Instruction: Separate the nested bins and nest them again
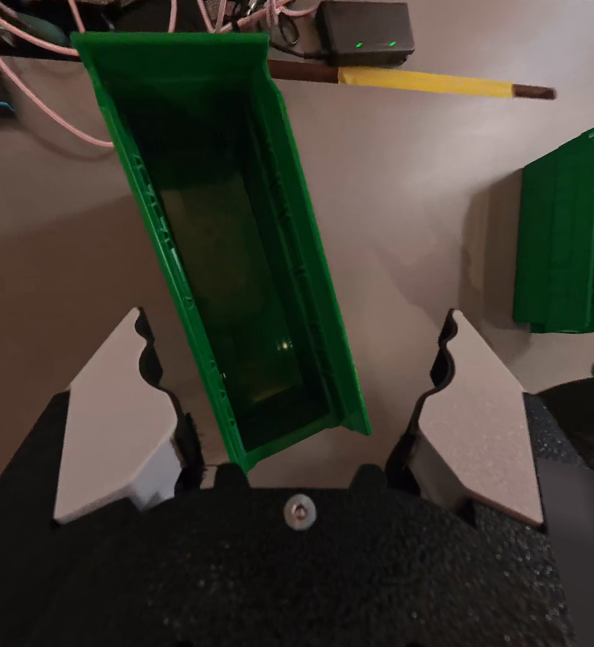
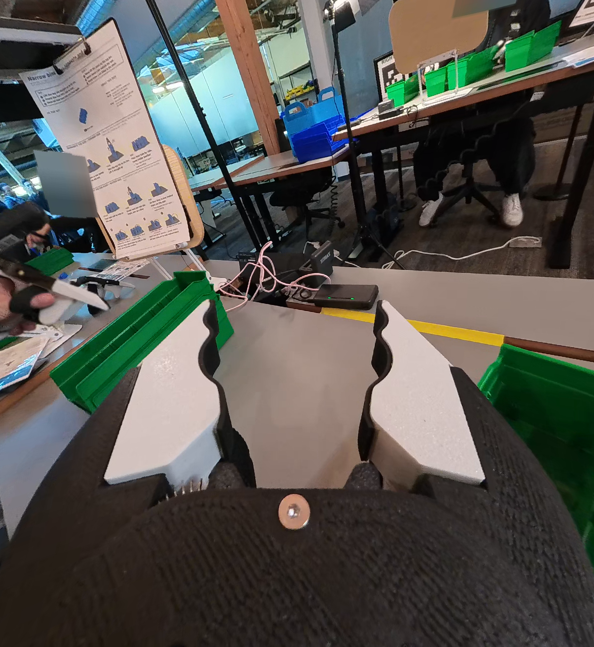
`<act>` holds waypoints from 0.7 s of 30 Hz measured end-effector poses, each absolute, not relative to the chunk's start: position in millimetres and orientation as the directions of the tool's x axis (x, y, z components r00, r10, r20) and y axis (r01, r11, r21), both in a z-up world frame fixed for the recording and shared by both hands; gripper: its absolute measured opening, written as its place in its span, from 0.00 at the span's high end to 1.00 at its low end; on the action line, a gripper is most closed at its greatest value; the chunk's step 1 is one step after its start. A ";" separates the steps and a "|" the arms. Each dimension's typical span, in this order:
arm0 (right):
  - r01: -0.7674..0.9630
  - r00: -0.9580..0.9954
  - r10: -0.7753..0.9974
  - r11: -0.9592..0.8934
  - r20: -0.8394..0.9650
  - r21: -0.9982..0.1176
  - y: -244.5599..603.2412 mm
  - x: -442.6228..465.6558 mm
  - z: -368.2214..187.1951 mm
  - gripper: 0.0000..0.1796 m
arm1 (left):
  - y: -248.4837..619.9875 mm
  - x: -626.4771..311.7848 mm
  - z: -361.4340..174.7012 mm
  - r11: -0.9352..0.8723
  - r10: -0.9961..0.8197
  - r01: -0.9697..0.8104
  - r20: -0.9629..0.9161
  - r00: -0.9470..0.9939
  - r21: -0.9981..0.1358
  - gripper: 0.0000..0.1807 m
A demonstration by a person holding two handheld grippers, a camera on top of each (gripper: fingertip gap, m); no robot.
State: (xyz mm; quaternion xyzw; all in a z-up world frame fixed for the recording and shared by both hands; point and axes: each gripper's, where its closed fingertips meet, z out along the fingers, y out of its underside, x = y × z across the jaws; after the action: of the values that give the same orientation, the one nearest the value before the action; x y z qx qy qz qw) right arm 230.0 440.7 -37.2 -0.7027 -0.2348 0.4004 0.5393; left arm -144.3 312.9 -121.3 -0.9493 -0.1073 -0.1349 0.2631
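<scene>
Green bins on the desk (image 2: 288,367): two, one (image 1: 218,245) at left, one (image 1: 568,238) at right. Black power bank (image 1: 365,33): one. Claws: two.

Printed instruction sheet (image 2: 106,147) on clipboard; lettering on black charger (image 2: 322,261) (wording withheld).

The narrow green bin (image 1: 218,245) looks like moulded plastic with a slight sheen on its ribbed walls, and so do the green bins (image 2: 141,336) lying to the left in the right wrist view. The table (image 2: 288,367) has a smooth, matt grey top. Each hand-held gripper is rough, grainy black plastic with a shiny metal screw (image 2: 294,512); its fingers (image 2: 173,402) wear smooth, pale matt faces. The yellow strip (image 1: 425,84) looks like matt tape on brown wood. The instruction sheet (image 2: 113,147) is paper.
</scene>
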 end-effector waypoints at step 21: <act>-0.447 0.634 0.656 -0.120 -0.409 -0.886 451.7 351.6 1.5 0.58 | 481.2 275.5 -203.8 -0.855 -0.462 -0.208 0.514 0.723 -0.476 0.12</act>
State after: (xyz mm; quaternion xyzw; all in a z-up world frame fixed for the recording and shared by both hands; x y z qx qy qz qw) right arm 351.6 451.7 1.5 -0.6200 -0.0843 0.4194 0.6578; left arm 275.5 481.2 -203.8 -0.9070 0.1845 -0.3234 0.1967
